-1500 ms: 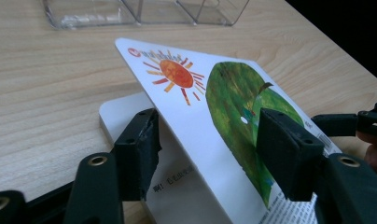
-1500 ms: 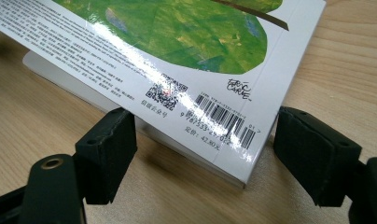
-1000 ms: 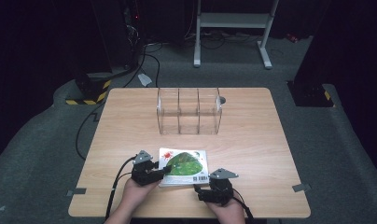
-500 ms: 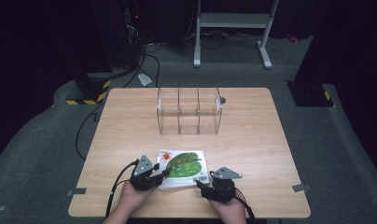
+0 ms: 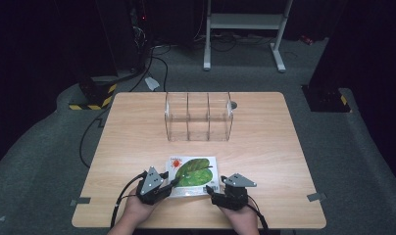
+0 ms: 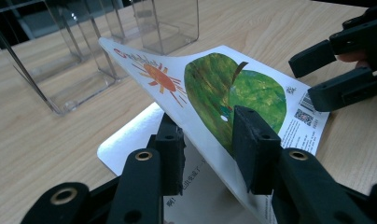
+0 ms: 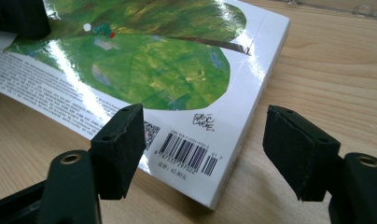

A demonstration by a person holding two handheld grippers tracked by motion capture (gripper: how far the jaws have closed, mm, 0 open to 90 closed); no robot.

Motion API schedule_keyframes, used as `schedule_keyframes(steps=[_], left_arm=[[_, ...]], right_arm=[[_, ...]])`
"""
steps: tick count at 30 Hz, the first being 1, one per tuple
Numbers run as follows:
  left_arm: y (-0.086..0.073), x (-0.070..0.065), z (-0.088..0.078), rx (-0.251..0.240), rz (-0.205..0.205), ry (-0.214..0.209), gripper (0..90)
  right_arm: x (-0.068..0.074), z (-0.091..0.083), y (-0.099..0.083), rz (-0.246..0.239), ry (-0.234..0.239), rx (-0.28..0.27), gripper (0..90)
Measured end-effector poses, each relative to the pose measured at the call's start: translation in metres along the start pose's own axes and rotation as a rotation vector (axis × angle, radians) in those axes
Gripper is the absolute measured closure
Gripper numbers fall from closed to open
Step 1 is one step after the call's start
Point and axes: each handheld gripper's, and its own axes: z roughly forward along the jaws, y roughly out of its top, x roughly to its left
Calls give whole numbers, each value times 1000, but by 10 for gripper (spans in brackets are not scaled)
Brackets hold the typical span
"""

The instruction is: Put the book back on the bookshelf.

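Note:
A picture book (image 5: 193,172) with a green leaf and a red sun on its white cover lies near the table's front edge. My left gripper (image 6: 207,135) is shut on the cover's edge. Its jaws have just been closing, one pad under the cover (image 6: 214,88) and one on top, and the cover is bent up off the white page below. My right gripper (image 7: 203,140) is open at the book's barcode corner (image 7: 186,154). Its jaws have just opened a little; one pad hovers over the corner, the other over bare wood. From above, the left gripper (image 5: 172,185) and right gripper (image 5: 211,196) flank the book's near edge.
A clear plastic organizer (image 5: 198,116) with three compartments stands mid-table behind the book, with a small round item (image 5: 234,104) by its far right corner. The wooden table (image 5: 264,161) extends on both sides. Cables, a striped block (image 5: 90,98) and a white stand (image 5: 245,24) are on the floor beyond.
My left gripper has drawn slightly toward the table's near edge and upward with the cover's edge between its jaws. The right gripper and the book's body have stayed put.

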Motion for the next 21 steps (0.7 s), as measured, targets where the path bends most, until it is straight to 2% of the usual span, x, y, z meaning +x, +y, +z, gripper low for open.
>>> schedule_keyframes(steps=[2, 5, 10, 11, 12, 14, 21], left_arm=[[0, -2, -2, -17, 20, 4, 646], [1, -4, -3, -31, 40, 7, 649], [1, -7, -5, -50, 57, 10, 658], [2, -7, -5, -57, 63, 11, 659], [2, -7, -5, -57, 63, 11, 660], [2, -9, -6, -60, 73, 15, 661], [3, -11, -7, -62, 76, 23, 662]], right_arm=[[-4, 1, 2, 44, 19, -9, 273], [-7, 3, 5, 68, 34, -10, 260], [-11, 6, 10, 81, 44, -23, 260], [-13, 8, 11, 103, 56, -19, 261], [-13, 8, 11, 103, 56, -19, 261], [-13, 12, 13, 110, 67, 16, 258], [-14, 17, 13, 122, 87, 34, 232]])
